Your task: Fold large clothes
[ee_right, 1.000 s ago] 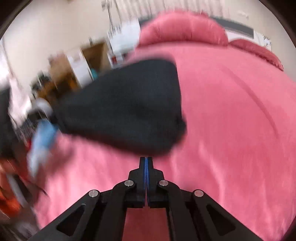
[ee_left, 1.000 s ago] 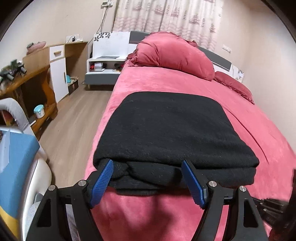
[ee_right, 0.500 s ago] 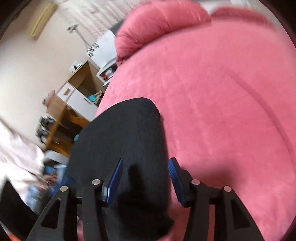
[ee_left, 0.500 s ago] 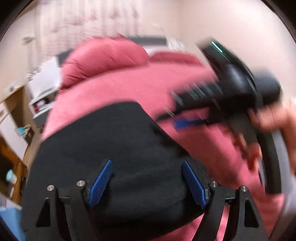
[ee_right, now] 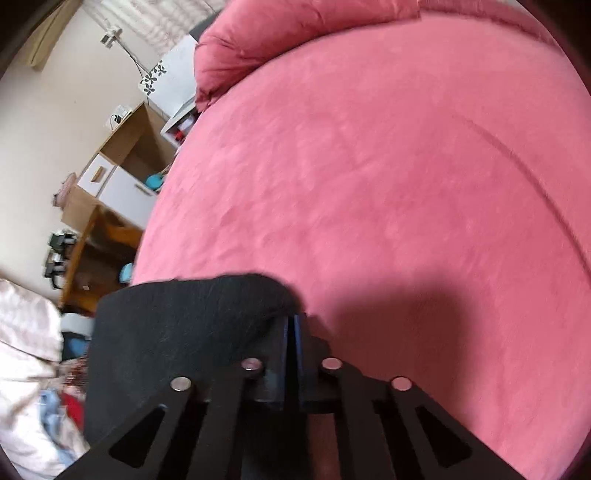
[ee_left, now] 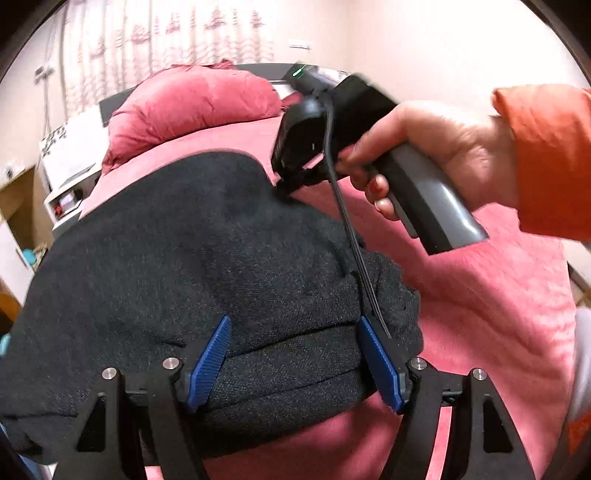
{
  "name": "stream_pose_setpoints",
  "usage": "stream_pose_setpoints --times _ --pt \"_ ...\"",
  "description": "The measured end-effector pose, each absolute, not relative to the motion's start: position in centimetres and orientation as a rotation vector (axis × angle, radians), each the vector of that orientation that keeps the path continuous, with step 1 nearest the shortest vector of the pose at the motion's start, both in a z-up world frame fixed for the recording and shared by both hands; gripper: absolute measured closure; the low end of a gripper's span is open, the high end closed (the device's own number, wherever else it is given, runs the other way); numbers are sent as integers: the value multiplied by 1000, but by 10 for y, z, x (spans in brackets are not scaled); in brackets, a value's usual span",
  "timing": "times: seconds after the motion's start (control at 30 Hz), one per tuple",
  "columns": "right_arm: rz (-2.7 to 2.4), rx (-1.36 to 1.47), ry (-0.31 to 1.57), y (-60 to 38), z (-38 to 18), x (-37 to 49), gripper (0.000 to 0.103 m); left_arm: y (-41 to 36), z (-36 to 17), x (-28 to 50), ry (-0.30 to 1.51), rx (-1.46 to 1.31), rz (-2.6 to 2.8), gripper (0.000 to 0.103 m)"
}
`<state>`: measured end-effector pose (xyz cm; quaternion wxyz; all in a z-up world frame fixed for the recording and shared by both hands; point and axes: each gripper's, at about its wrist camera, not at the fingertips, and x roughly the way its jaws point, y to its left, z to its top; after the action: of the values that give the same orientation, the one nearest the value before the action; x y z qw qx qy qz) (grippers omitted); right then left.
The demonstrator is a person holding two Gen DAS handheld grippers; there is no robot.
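Note:
A folded black garment [ee_left: 184, 258] lies on the pink bed [ee_left: 480, 295]. My left gripper [ee_left: 294, 325] straddles the near folded edge. Its blue pads [ee_left: 210, 362] stand wide on either side of the thick stack, and the jaws are closing. A hand [ee_left: 424, 147] in an orange sleeve holds my right gripper [ee_left: 286, 186], which pinches the garment's far right edge. In the right wrist view the right gripper [ee_right: 293, 319] is shut, with the black garment [ee_right: 177, 332] running into its pads from the left. The bed [ee_right: 369, 166] fills the rest of that view.
A pink pillow [ee_left: 192, 107] lies at the head of the bed, with a curtain [ee_left: 166, 33] behind it. A wooden desk and a white cabinet [ee_right: 110, 177] stand along the wall to the left. Loose clothes [ee_right: 29, 350] are piled beside the bed.
My left gripper swung over the garment and rolled. The right gripper came in from the right, opened over the garment's edge, then shut on it.

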<state>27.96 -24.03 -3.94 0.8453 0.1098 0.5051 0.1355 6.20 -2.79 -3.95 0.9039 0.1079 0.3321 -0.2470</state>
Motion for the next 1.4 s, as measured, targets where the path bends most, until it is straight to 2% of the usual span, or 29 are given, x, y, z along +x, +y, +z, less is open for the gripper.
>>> stream_pose_setpoints --times 0.07,0.13,0.17,0.27,0.3,0.43,0.5,0.63,0.73,0.83,1.0,1.13,1.2,1.4 --pt "300 168 1052 -239 -34 271 99 -16 -25 60 673 212 -536 31" --pt "309 143 952 -240 -12 242 75 11 -6 55 613 155 -468 31" --pt "328 149 904 -238 -3 227 74 25 1 57 592 119 -422 31" --pt "411 157 773 -232 19 172 74 72 11 73 574 1 -266 21" --pt "454 135 762 -222 20 156 74 88 10 81 582 -30 -205 21" --pt "519 57 827 -181 -2 116 74 140 -11 109 689 -24 47 21" --pt "448 -11 859 -175 -22 101 73 157 -31 109 782 -17 56 16" --pt "372 33 807 -188 -30 67 75 178 -39 79 783 -119 -3 16" --pt "317 -34 786 -189 -28 48 75 180 -35 64 783 -178 1 16" --pt "277 47 792 -198 -26 43 73 179 -28 52 785 -210 12 17" --pt "170 43 796 -182 -11 39 65 159 -13 27 744 -155 28 15" --pt "133 -27 769 -164 -2 20 44 142 -6 18 732 -57 65 11" --pt "152 7 774 -160 -2 10 43 137 -1 12 709 -31 85 6" --pt "195 40 798 -155 -6 -12 43 135 4 -4 667 -17 115 0"
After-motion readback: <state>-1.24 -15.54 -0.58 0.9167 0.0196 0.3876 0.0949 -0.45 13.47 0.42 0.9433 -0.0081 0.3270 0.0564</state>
